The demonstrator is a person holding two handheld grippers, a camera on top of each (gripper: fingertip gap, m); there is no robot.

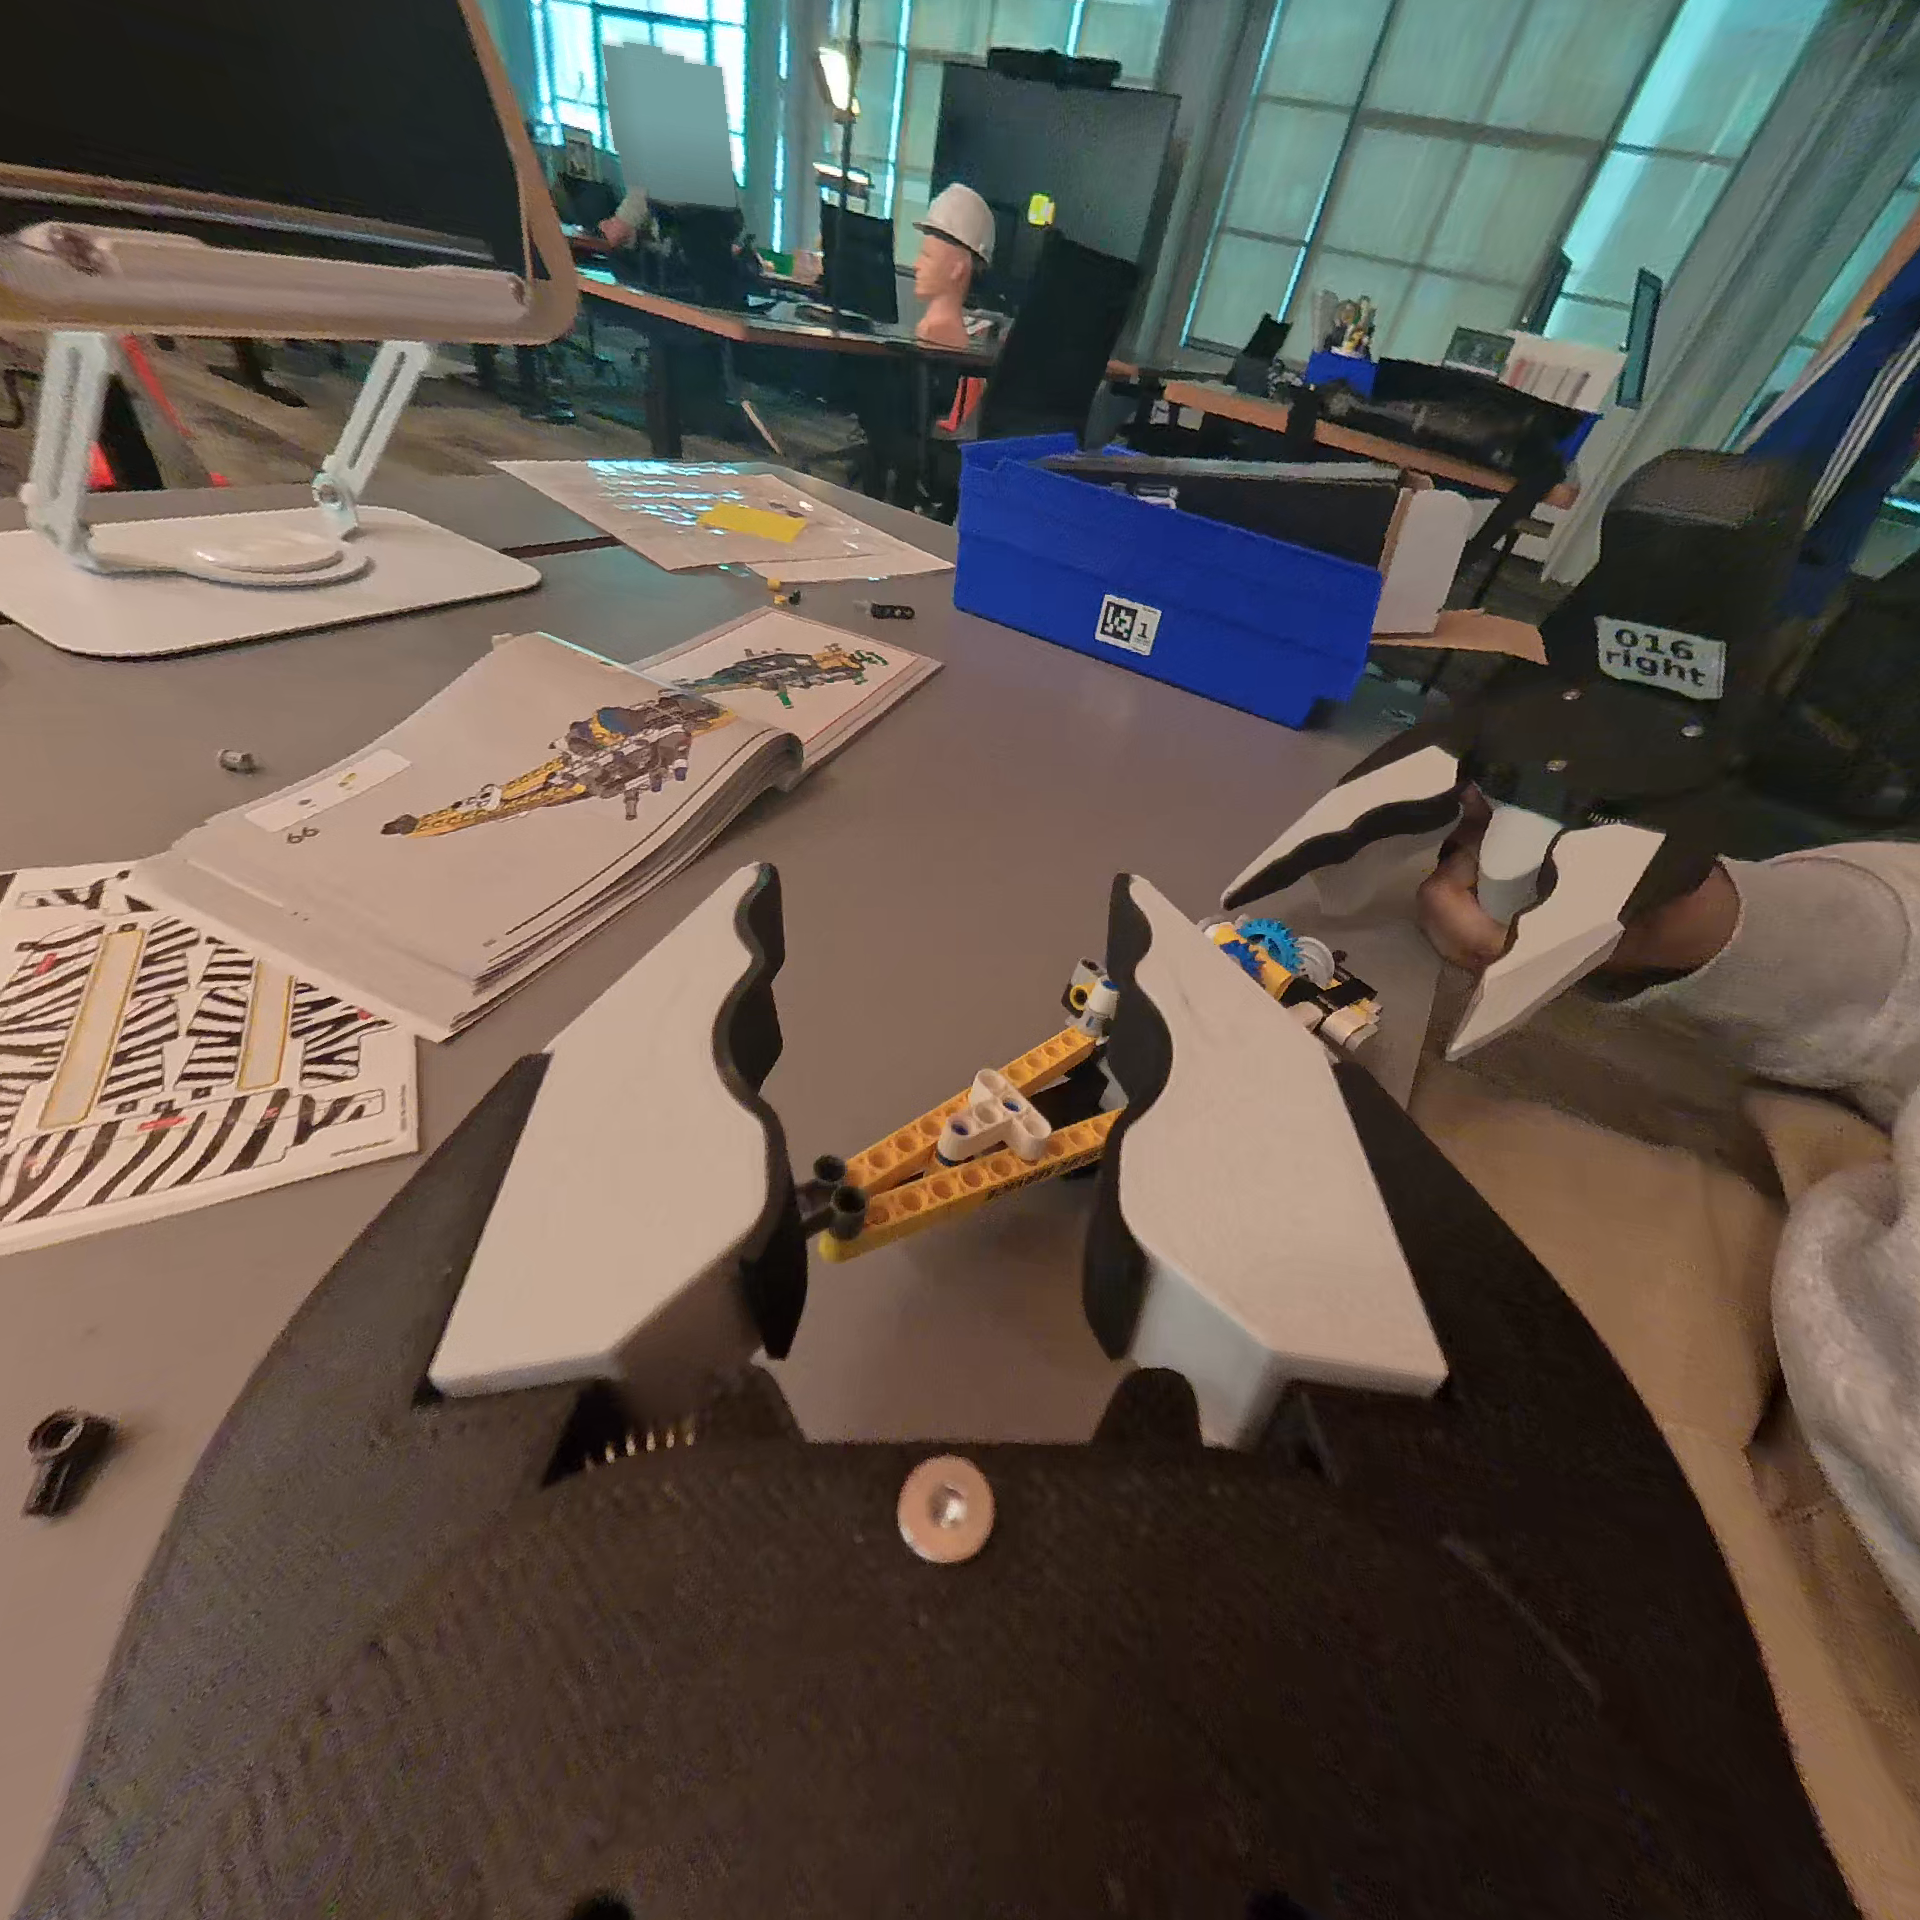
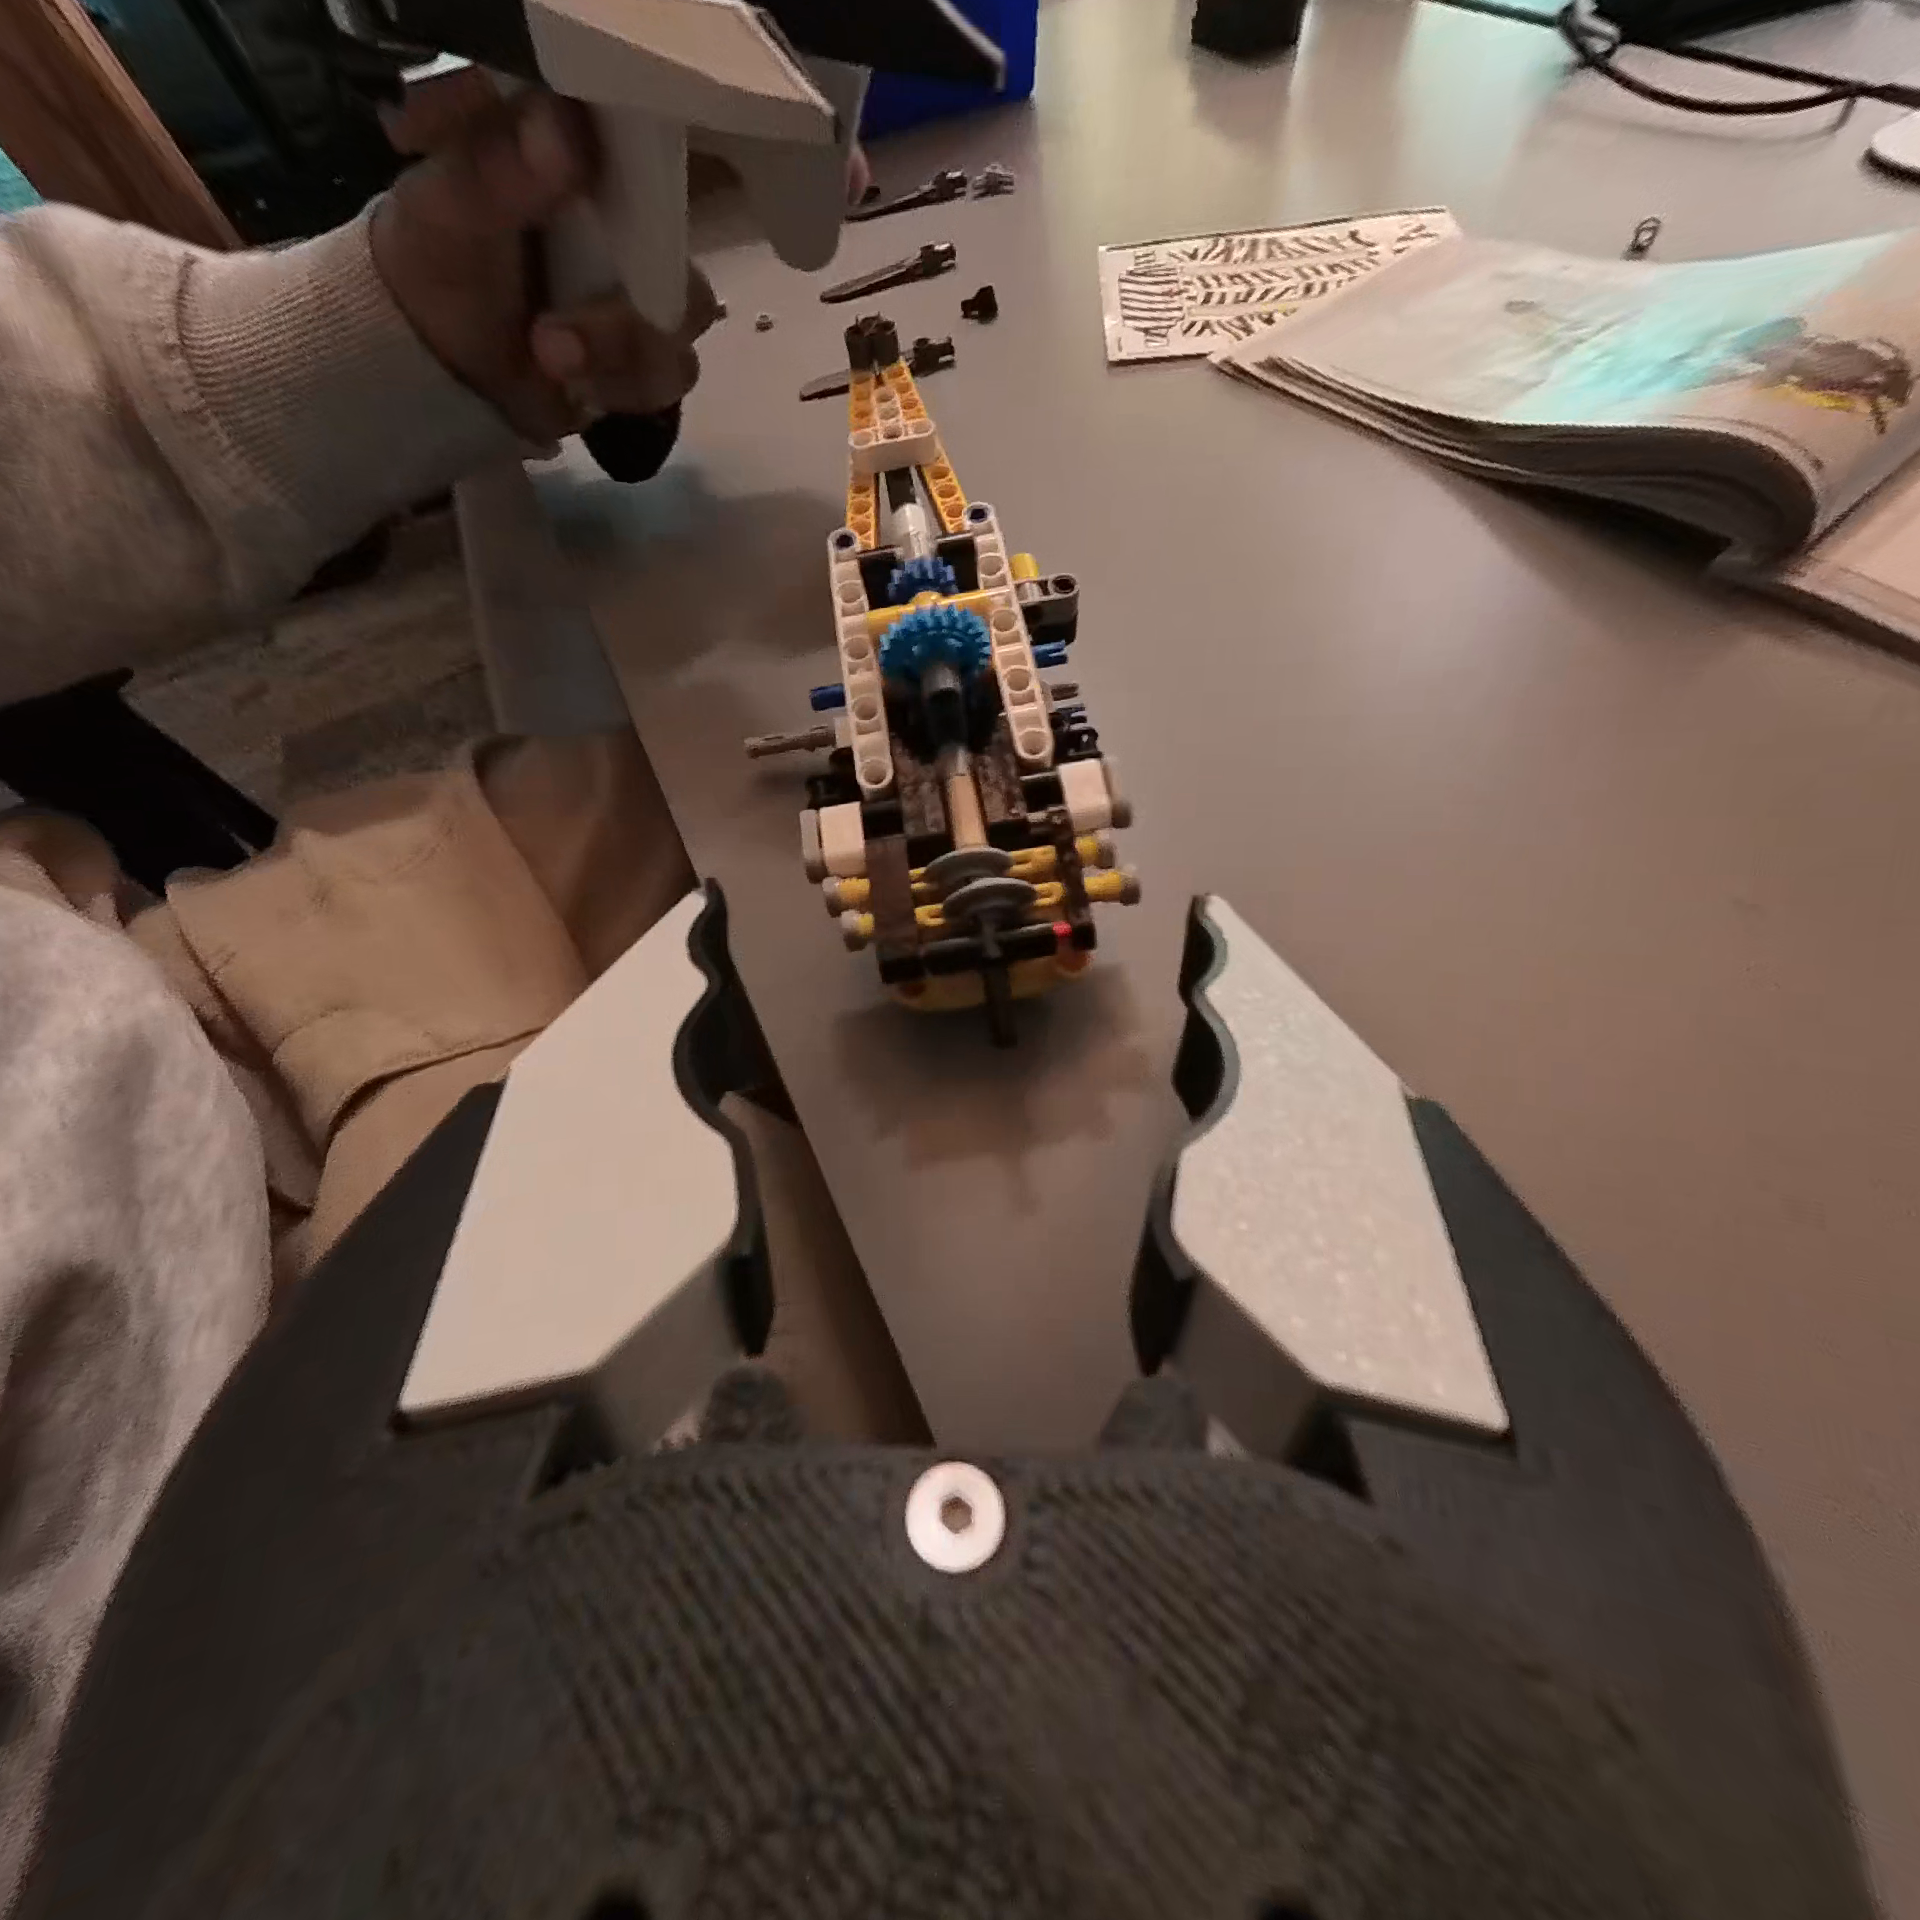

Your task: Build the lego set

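Note:
The partly built lego model [image 2: 956, 748], with yellow beams, white frames and blue gears, lies on the grey table [image 2: 1455, 831]. My right gripper [image 2: 956, 909] is open and empty, its jaws wide apart just short of the model's near end. My left gripper [image 1: 945, 888] is open; the model's yellow tail [image 1: 977, 1143] shows between its fingers, below it. In the right wrist view a hand holds the left gripper above and left of the tail's tip. The right gripper also shows in the left wrist view [image 1: 1351, 977], open beside the model's far end.
An open instruction booklet [image 1: 499, 810] and a zebra-striped sticker sheet [image 1: 156, 1039] lie left of the model. A blue bin [image 1: 1164, 582] and a white tablet stand [image 1: 208, 561] stand farther back. Loose black pieces [image 2: 894, 270] lie past the tail, one [image 1: 62, 1455] near left. The table edge [image 2: 540, 623] runs beside the person's lap. Spacing between my two grippers at the tips: around 15 cm.

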